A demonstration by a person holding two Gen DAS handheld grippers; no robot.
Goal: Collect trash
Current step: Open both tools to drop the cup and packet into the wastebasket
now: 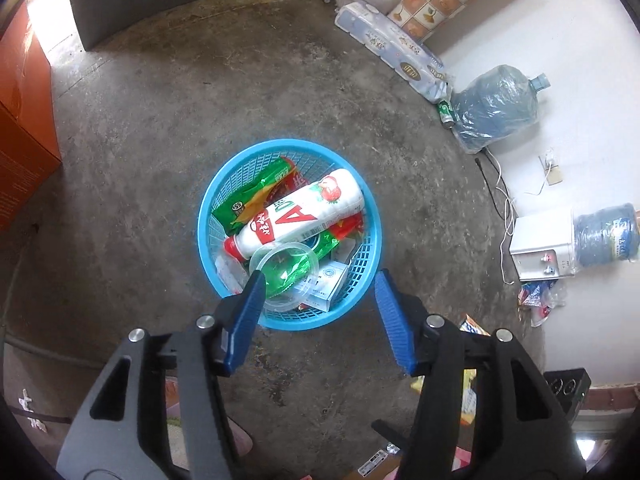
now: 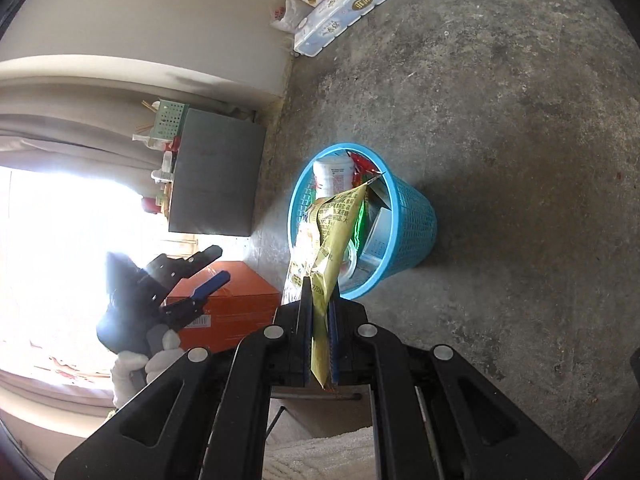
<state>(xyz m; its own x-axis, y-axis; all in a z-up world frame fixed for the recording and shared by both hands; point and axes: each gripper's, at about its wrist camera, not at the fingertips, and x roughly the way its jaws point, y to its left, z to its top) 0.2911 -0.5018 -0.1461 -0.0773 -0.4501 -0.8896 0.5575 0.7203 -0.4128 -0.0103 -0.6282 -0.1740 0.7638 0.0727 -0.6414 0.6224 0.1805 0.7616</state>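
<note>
Yellow foil filled the right gripper (image 2: 320, 320): its jaws were pressed together on the lower part of a crinkled snack wrapper (image 2: 332, 232), which stood up past the fingertips and leaned over the near rim of the blue basket (image 2: 416, 216). Just beyond the wrapper's tip, inside the basket, sat a white bottle (image 2: 332, 174) and red and green packets.

Off to that gripper's left, the left gripper (image 2: 204, 276) showed in a white-gloved hand (image 2: 136, 364), jaws spread. Seen along its own fingers, the left gripper (image 1: 320, 288) held nothing; its blue pads stood apart above the near edge of the basket (image 1: 360, 272), where a clear plastic cup (image 1: 286, 276) lay loose on top of the bottle (image 1: 304, 212) and a green packet (image 1: 256, 192).

The basket looked nearly full, heaped toward the rim. If the wrapper were let go from here, it could catch on the rim or slide off the bottle onto the concrete floor (image 2: 500, 100). The cup, perched near the edge, might also tip out if the wrapper landed on it.
</note>
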